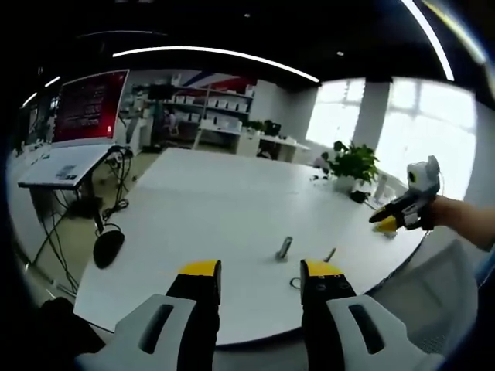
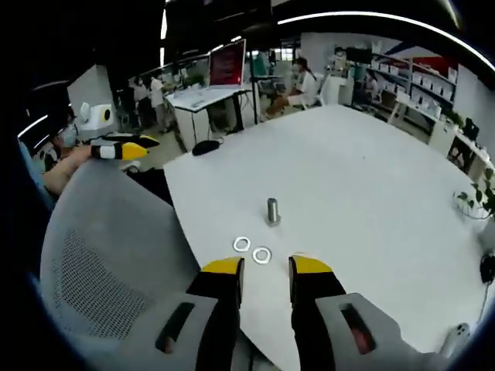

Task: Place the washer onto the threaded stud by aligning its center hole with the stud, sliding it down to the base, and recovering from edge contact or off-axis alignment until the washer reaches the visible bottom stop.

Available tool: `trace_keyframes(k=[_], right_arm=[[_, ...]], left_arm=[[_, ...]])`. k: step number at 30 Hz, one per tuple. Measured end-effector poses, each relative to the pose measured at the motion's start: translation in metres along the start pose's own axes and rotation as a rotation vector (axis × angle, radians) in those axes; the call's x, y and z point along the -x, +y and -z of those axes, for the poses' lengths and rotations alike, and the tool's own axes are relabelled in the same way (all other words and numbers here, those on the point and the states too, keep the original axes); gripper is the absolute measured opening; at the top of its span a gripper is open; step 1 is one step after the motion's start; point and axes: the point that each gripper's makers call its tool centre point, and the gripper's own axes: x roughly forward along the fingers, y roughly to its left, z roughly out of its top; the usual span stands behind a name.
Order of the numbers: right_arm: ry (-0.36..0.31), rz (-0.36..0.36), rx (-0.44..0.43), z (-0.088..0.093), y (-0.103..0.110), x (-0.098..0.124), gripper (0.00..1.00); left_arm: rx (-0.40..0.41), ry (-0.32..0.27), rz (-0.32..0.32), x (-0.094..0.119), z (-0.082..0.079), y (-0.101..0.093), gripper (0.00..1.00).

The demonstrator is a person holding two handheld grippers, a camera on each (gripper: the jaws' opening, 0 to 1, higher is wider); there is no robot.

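In the right gripper view, the right gripper hovers over the near edge of the white table with its yellow-tipped jaws parted and holding nothing; 2 flat silver metal washers lie side by side on the tabletop just ahead of the jaws, and the short upright grey metal threaded stud stands a little beyond them. In the left gripper view, the left gripper is likewise open and empty near the table edge, the stud ahead of its jaws. A grey mesh chair back stands beside the table.
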Motion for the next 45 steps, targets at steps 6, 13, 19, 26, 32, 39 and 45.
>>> trace_keyframes(k=[6, 13, 19, 26, 32, 39, 45], right_arm=[[-0.053, 0.125, 0.018, 0.002, 0.011, 0.030, 0.24], [-0.101, 0.200, -0.078, 0.023, 0.013, 0.047, 0.23], [-0.091, 0.232, -0.046, 0.030, 0.017, 0.047, 0.23], [-0.025, 0.146, -0.058, 0.039, 0.033, 0.026, 0.23], [0.138, 0.131, 0.101, 0.068, 0.044, 0.016, 0.22], [0.077, 0.050, -0.145, 0.075, 0.058, 0.020, 0.22], [0.064, 0.056, -0.094, 0.069, 0.051, 0.017, 0.17]], left_arm=[[-0.039, 0.008, 0.064, -0.002, 0.001, -0.010, 0.39], [-0.074, 0.038, 0.113, -0.004, 0.005, -0.019, 0.42], [-0.070, 0.027, 0.100, -0.003, 0.003, -0.017, 0.41], [-0.036, 0.054, 0.049, -0.003, 0.008, -0.009, 0.40], [-0.019, 0.114, 0.011, -0.004, 0.018, -0.001, 0.40], [-0.008, 0.135, -0.012, -0.003, 0.022, 0.003, 0.39], [-0.008, 0.142, -0.040, -0.004, 0.022, 0.008, 0.38]])
